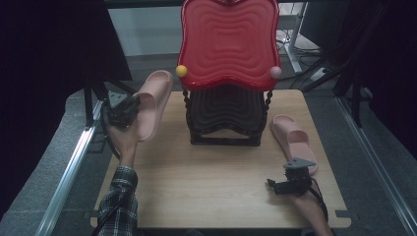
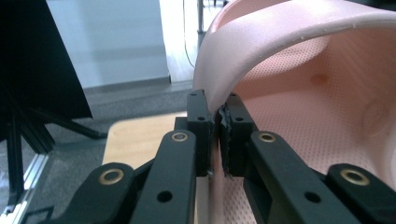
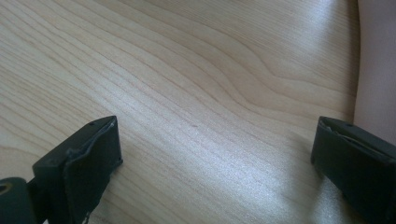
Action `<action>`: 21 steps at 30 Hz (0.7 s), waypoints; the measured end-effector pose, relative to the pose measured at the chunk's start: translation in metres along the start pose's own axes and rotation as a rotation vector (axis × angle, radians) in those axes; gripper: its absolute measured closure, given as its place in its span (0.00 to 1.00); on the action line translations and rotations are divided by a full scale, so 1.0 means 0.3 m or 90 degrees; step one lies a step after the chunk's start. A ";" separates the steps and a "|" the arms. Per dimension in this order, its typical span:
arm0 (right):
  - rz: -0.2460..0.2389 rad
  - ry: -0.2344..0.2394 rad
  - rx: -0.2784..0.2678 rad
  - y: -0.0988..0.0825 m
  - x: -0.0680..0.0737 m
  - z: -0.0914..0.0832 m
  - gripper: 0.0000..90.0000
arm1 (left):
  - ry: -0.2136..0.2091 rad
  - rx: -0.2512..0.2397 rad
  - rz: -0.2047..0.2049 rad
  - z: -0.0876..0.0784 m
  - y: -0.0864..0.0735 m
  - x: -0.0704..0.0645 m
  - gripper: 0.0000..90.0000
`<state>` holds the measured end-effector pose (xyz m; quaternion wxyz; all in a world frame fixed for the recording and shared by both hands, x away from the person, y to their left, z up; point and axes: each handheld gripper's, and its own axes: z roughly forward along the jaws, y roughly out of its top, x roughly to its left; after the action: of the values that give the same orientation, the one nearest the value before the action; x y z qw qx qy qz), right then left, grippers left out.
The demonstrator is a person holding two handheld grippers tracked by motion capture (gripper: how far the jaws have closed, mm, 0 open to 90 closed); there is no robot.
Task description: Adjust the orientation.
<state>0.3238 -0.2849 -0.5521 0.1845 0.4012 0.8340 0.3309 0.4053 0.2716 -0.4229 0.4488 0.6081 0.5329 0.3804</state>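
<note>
A pink slipper (image 1: 154,101) hangs tilted on edge above the table's left side, held by my left gripper (image 1: 129,109). In the left gripper view the jaws are shut on the slipper's strap edge (image 2: 215,100), its dotted insole (image 2: 303,116) facing the camera. A second pink slipper (image 1: 294,140) lies flat on the wooden table (image 1: 211,177) at the right. My right gripper (image 1: 278,186) rests low over the table just in front of that slipper, jaws wide open with bare wood between the pads (image 3: 88,156); the slipper's edge (image 3: 376,70) shows at the right.
A red-and-black tiered rack (image 1: 227,64) with wavy shelves stands at the table's back centre, with a yellow knob (image 1: 181,71) and a pink knob (image 1: 275,72) at its corners. Metal rails (image 1: 69,172) run along both sides of the table.
</note>
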 end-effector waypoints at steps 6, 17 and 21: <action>0.000 0.001 -0.001 0.000 0.000 0.000 0.02 | 0.008 -0.033 0.002 -0.012 0.051 -0.017 0.93; -0.002 0.000 -0.002 0.000 -0.001 0.001 0.02 | 0.022 -0.109 -0.001 -0.012 0.135 -0.065 0.93; -0.002 0.000 -0.001 0.000 -0.001 0.000 0.02 | 0.024 -0.130 -0.009 -0.005 0.161 -0.083 0.93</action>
<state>0.3240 -0.2850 -0.5522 0.1855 0.3999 0.8341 0.3316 0.4152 0.2458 -0.3760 0.5010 0.5480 0.5043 0.4410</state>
